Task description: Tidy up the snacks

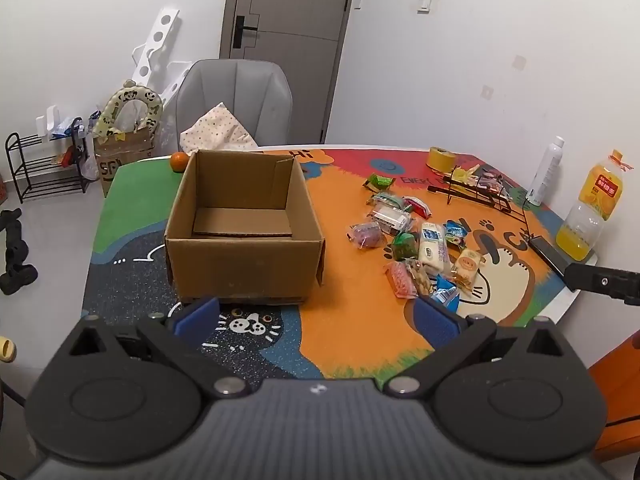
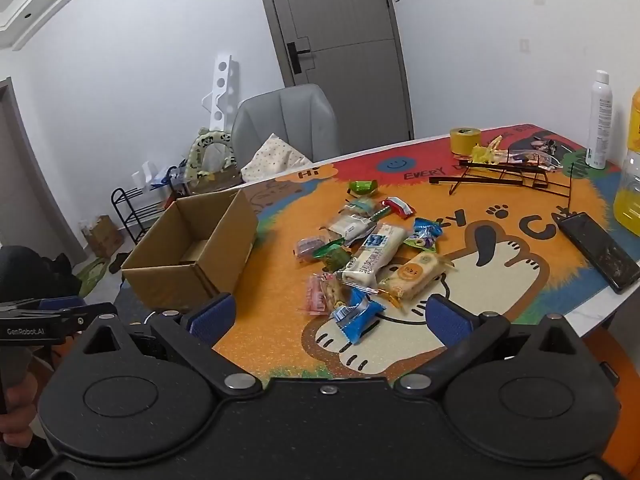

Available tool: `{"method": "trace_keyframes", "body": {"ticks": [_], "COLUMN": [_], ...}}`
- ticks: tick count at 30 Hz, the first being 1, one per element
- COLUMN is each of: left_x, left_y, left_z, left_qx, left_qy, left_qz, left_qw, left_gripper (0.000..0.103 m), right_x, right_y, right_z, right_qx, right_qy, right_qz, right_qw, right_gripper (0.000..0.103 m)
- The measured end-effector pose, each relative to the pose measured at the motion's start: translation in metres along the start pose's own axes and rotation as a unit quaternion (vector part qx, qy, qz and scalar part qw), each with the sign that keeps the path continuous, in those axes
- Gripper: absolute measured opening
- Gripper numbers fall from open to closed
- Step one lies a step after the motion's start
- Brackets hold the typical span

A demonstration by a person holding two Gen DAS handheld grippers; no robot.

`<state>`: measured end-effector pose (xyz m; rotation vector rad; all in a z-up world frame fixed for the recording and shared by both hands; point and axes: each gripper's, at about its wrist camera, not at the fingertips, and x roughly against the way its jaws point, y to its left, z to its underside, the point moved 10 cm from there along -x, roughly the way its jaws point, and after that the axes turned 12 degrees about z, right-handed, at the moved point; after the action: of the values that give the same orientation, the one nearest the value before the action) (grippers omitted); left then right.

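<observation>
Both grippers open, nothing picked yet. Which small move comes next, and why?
Probably ease the right gripper forward and down onto the blue packet. Its jaws are open and empty, that packet is the nearest of the pile, and the cardboard box holds no snacks.

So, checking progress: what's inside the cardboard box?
No snacks: the cardboard box shows only a loose cardboard sheet on its floor. Its near wall hides the front strip.

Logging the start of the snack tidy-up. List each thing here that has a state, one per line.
Cardboard box: open, no snacks inside.
Snack packets: loose pile on the mat, outside the box.
Juice bottle: upright, capped, partly full.
Door: shut.
Left tool: open, holding nothing.
Right tool: open, holding nothing.
</observation>
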<state>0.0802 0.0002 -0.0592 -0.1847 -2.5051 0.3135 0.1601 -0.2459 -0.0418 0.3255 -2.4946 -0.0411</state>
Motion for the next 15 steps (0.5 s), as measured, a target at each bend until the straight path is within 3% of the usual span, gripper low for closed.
{"method": "trace_keyframes", "body": {"ticks": [15], "left_x": [0.0015], "left_y": [-0.0029], "left_z": [-0.0008], "left_qx": [-0.006], "left_qy": [-0.002], "left_qz": [-0.001], "left_qw": [1.0], "left_gripper": [0.103], "right_x": [-0.0089], "right_y": [0.0051], "right_z": [0.007], "right_qx": [-0.01], "right_qy": [0.014], "right_qz": [0.0], "right_qw": [1.0], "right_gripper": [0.103]}}
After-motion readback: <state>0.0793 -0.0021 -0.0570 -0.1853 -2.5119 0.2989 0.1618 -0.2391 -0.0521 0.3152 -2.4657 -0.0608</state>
